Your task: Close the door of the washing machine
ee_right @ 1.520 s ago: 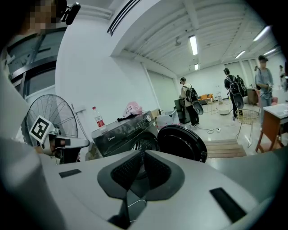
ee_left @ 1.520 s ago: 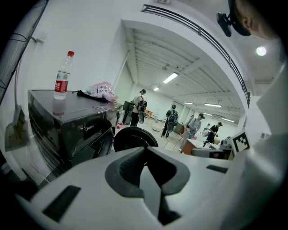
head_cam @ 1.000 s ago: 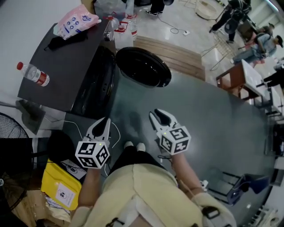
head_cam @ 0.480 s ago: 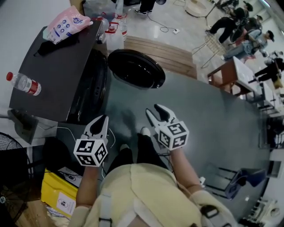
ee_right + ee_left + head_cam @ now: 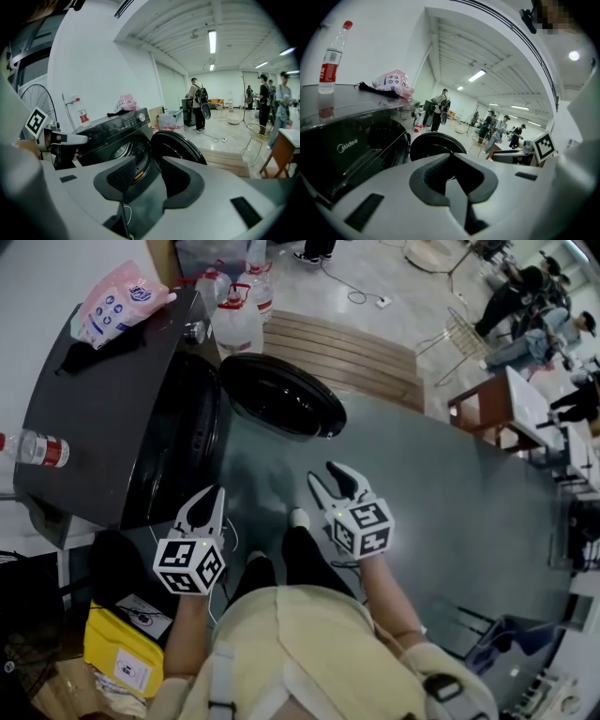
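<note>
The dark front-loading washing machine (image 5: 112,409) stands at the left, and its round door (image 5: 279,395) hangs swung open to the right of the drum. My left gripper (image 5: 208,498) hovers near the machine's front lower corner with its jaws together and nothing in them. My right gripper (image 5: 336,482) floats over the grey floor short of the door, its jaws opening with nothing between them. In the left gripper view the left gripper (image 5: 452,180) points toward the door (image 5: 436,145). In the right gripper view the right gripper (image 5: 150,180) faces the drum opening (image 5: 124,150) and the door (image 5: 180,145).
On the machine's top lie a pink bag (image 5: 117,301), a black cloth (image 5: 89,338) and a water bottle (image 5: 33,448). Clear jugs (image 5: 239,320) and a wooden platform (image 5: 356,352) sit beyond the door. A yellow box (image 5: 127,652) is at lower left; people and a table (image 5: 511,399) are far right.
The right jaws have spread wider. Both grippers and the person's feet have moved closer to the machine, which now sits lower and nearer in the head view.
</note>
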A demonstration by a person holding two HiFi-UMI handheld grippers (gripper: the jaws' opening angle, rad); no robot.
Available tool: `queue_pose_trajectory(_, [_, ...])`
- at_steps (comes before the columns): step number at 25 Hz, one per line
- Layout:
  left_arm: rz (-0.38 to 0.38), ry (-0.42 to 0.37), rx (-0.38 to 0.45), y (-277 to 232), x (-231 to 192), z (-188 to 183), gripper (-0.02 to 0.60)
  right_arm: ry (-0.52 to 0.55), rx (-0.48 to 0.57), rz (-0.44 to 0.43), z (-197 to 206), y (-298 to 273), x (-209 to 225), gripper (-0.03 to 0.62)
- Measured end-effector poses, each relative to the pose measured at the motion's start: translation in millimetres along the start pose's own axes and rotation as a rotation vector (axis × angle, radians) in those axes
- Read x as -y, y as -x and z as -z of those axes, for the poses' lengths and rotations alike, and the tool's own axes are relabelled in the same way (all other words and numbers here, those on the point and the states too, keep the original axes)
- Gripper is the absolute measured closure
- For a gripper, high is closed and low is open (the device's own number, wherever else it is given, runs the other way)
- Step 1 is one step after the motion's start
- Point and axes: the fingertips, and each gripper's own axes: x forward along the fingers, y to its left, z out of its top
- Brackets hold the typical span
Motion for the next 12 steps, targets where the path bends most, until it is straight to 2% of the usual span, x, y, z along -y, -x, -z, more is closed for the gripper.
queue_pose_trajectory(12, [-0.062, -0.029, -0.052, -92.2, 19.0, -20.5, 0.561, 0.017, -0.061, -0.026, -4.5, -47.5, 97.9, 0.441])
